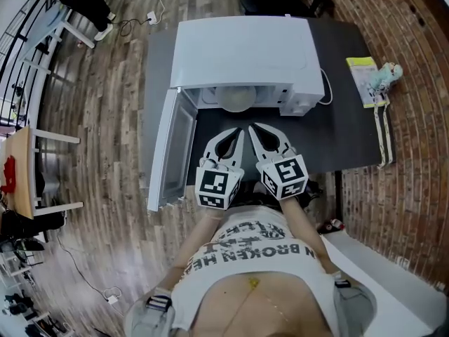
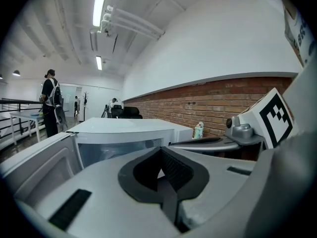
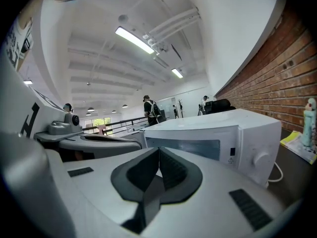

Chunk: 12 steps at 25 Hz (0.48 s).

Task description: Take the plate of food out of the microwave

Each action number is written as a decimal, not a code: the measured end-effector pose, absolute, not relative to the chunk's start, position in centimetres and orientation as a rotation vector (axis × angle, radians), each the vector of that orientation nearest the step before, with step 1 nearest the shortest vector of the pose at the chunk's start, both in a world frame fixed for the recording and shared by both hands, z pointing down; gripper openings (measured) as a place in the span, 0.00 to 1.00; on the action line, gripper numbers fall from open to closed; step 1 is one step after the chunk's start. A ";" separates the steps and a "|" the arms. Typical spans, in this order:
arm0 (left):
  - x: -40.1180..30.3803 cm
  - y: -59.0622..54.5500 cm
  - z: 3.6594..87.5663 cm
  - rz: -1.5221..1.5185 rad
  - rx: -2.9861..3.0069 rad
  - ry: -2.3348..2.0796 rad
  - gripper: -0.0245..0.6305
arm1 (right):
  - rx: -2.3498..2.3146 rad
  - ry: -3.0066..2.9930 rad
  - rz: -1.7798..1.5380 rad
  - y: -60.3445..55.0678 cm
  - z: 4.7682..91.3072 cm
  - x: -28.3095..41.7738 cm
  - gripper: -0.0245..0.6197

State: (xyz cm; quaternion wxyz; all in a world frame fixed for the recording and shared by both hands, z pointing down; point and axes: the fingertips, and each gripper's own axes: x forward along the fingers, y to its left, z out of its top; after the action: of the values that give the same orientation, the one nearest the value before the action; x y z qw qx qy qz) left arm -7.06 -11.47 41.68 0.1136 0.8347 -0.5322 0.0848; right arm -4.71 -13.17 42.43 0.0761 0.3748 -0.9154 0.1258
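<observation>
In the head view, one white microwave [image 1: 242,51] stood on one dark table [image 1: 344,118], its single door [image 1: 168,153] swung wide to the left. One plate [image 1: 236,98] sat inside the open cavity and showed only as a pale round shape; the food on it could not be made out. Two grippers lay side by side just in front of the opening, apart from the plate. The left gripper [image 1: 237,133] and the right gripper [image 1: 255,128] each had their jaws pressed together, with nothing between them. At the table's right end lay one yellow booklet [image 1: 363,79] with one small figurine [image 1: 388,72] just beside it.

In the left gripper view, the left gripper [image 2: 159,152] had its two jaws touching at the tips and pinched nothing. Beyond them were the microwave [image 2: 124,130] and its open door [image 2: 39,165]. One marker cube [image 2: 271,117], part of the other gripper, showed at the right, and the figurine [image 2: 198,130] stood by the brick wall. One standing person [image 2: 50,108] was far off at the left.

In the right gripper view, the right gripper [image 3: 158,152] was likewise closed tight on nothing. The microwave [image 3: 213,133] showed one round knob [image 3: 258,160]. The figurine [image 3: 309,122] and booklet [image 3: 297,145] were at the right edge.
</observation>
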 end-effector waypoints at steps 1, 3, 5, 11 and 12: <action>-7.7 -12.0 41.8 0.250 2.452 -1.552 0.05 | 1.129 -2.740 0.380 -13.6 42.5 -5.4 0.05; -8.8 -12.9 42.0 0.254 2.455 -1.532 0.05 | 1.137 -2.729 0.386 -14.4 42.8 -6.7 0.05; -9.9 -13.6 42.2 0.254 2.459 -1.508 0.05 | 1.147 -2.715 0.393 -15.0 43.2 -7.9 0.05; -12.3 -15.2 43.3 0.244 2.468 -1.436 0.05 | 1.178 -2.666 0.418 -16.6 44.6 -10.7 0.05; -12.6 -15.5 43.5 0.240 2.468 -1.425 0.05 | 1.182 -2.656 0.420 -16.9 44.8 -11.1 0.05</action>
State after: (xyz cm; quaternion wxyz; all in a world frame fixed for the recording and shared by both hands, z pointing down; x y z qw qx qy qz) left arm -12.58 -15.51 43.52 0.1402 0.8544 -0.4934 0.0830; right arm -11.07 -16.91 44.85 0.1022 0.4004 -0.8995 0.1422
